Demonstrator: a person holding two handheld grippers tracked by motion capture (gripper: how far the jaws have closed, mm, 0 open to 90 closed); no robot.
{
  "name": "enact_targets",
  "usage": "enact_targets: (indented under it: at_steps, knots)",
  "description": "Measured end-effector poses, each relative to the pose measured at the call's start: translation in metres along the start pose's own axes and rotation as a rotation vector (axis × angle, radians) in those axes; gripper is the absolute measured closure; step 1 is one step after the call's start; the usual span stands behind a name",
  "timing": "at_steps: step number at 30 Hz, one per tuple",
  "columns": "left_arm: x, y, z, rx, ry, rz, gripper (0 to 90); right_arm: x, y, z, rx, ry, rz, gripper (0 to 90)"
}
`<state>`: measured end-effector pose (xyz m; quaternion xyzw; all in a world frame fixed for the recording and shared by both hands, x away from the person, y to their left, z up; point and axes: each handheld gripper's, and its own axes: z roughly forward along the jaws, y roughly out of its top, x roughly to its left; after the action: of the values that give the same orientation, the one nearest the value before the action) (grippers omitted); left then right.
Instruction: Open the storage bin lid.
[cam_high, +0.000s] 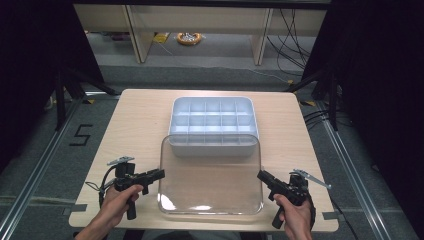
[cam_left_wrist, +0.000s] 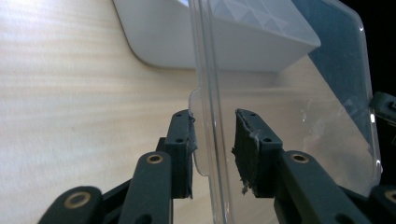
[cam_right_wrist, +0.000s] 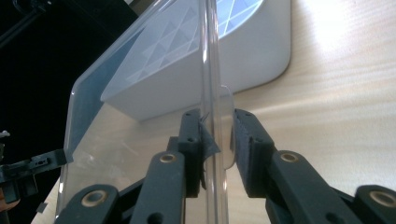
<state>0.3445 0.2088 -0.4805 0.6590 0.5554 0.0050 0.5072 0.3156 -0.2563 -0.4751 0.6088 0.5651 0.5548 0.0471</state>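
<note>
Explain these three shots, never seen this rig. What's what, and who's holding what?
No robot here: a person holds a hand tool in each hand, the left tool and the right tool. The top picture looks down on a wooden table. The other two come from cameras riding on each tool, looking along its black jaws. On the table sits a white tray with compartments. Both tools clamp opposite edges of a clear plastic lid, carried in front of the tray, its far edge overlapping the tray's near rim.
</note>
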Motion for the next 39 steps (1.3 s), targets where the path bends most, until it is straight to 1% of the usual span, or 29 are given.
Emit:
enact_targets:
  at_steps: [1,2,3,5,6,7,9,10,11,13,14,15,17,19,20,21,22,23,24,25,26,27,30,34,35,36,37,38,39]
  knots:
    - [0.0,-0.002,0.0,0.004,-0.002,-0.008,66.6,-0.001,-0.001,0.0,0.0,-0.01,-0.011,74.3]
    - [0.001,-0.004,0.0,0.014,-0.009,-0.01,66.6,0.001,-0.003,-0.002,0.011,-0.011,0.033,74.3]
    - [0.003,-0.007,-0.001,0.037,-0.01,0.002,66.5,-0.002,-0.004,-0.002,0.003,0.004,0.002,74.3]
    - [0.005,-0.011,0.0,0.038,-0.008,-0.019,66.6,0.0,-0.007,-0.004,0.014,0.007,0.043,74.5]
    - [0.008,-0.013,0.0,0.064,-0.021,-0.015,66.6,-0.002,-0.008,-0.004,0.009,0.008,0.011,74.6]
    - [0.009,-0.014,0.0,0.07,-0.011,-0.026,66.6,-0.001,-0.009,-0.005,0.023,-0.008,0.029,74.7]
    - [0.01,-0.017,0.001,0.073,-0.013,-0.02,66.5,-0.001,-0.012,-0.005,0.019,0.005,0.027,74.6]
    - [0.009,-0.019,0.001,0.072,0.003,-0.012,66.5,0.001,-0.013,-0.006,0.031,0.008,0.049,74.7]
    - [0.008,-0.019,0.002,0.062,-0.006,-0.024,66.5,-0.002,-0.014,-0.006,0.03,-0.012,0.006,74.7]
    - [0.009,-0.02,0.001,0.08,-0.003,-0.001,66.4,-0.003,-0.016,-0.005,0.029,0.001,0.016,74.6]
    - [0.009,-0.02,0.0,0.081,-0.01,0.001,66.3,-0.003,-0.017,-0.005,0.036,-0.016,0.02,74.6]
    - [0.009,-0.021,0.0,0.08,-0.009,-0.004,66.4,-0.005,-0.019,-0.006,0.032,0.004,0.016,74.6]
    - [0.007,-0.021,0.0,0.069,0.0,-0.004,66.4,-0.003,-0.022,-0.008,0.056,-0.02,0.062,74.6]
    - [0.005,-0.022,0.001,0.052,0.004,-0.012,66.4,-0.004,-0.024,-0.009,0.045,-0.002,0.049,74.6]
    - [0.007,-0.022,0.0,0.069,0.0,0.011,66.4,-0.007,-0.024,-0.009,0.048,-0.015,0.018,74.6]
    - [0.007,-0.022,0.002,0.063,-0.013,-0.008,66.4,-0.006,-0.025,-0.01,0.051,0.005,0.038,74.6]
    - [0.008,-0.022,0.0,0.087,-0.007,0.009,66.5,-0.008,-0.026,-0.01,0.051,-0.025,0.018,74.6]
    - [0.006,-0.023,0.003,0.069,-0.004,-0.01,66.4,-0.007,-0.026,-0.009,0.058,-0.019,0.045,74.6]
    - [0.007,-0.024,0.002,0.082,-0.006,0.007,66.3,-0.005,-0.027,-0.01,0.07,-0.015,0.082,74.4]
    - [0.006,-0.024,0.003,0.08,-0.007,-0.003,66.2,-0.01,-0.027,-0.008,0.058,-0.024,0.04,74.4]
    - [0.006,-0.025,0.004,0.08,-0.005,-0.008,66.0,-0.007,-0.027,-0.008,0.071,-0.017,0.086,74.3]
    - [0.007,-0.025,0.003,0.101,0.0,0.009,65.8,-0.012,-0.027,-0.008,0.064,-0.029,0.04,74.3]
    - [0.007,-0.026,0.006,0.089,-0.007,-0.007,65.3,-0.014,-0.028,-0.007,0.074,-0.058,0.026,74.1]
    - [0.01,-0.026,0.006,0.117,-0.005,0.006,65.2,-0.011,-0.029,-0.006,0.095,-0.032,0.103,73.8]
    - [0.01,-0.027,0.007,0.116,-0.005,0.003,65.1,-0.016,-0.029,-0.003,0.082,-0.047,0.045,73.7]
    - [0.01,-0.027,0.007,0.116,-0.005,0.001,65.0,-0.015,-0.03,-0.003,0.089,-0.064,0.056,73.6]
    - [0.009,-0.027,0.008,0.105,-0.003,-0.013,64.9,-0.012,-0.029,-0.004,0.097,-0.038,0.102,73.5]
    - [0.009,-0.027,0.008,0.107,0.001,-0.014,64.9,-0.014,-0.029,-0.003,0.103,-0.044,0.093,73.4]
    - [0.009,-0.027,0.009,0.106,0.003,-0.009,64.8,-0.018,-0.029,-0.002,0.101,-0.051,0.051,73.4]
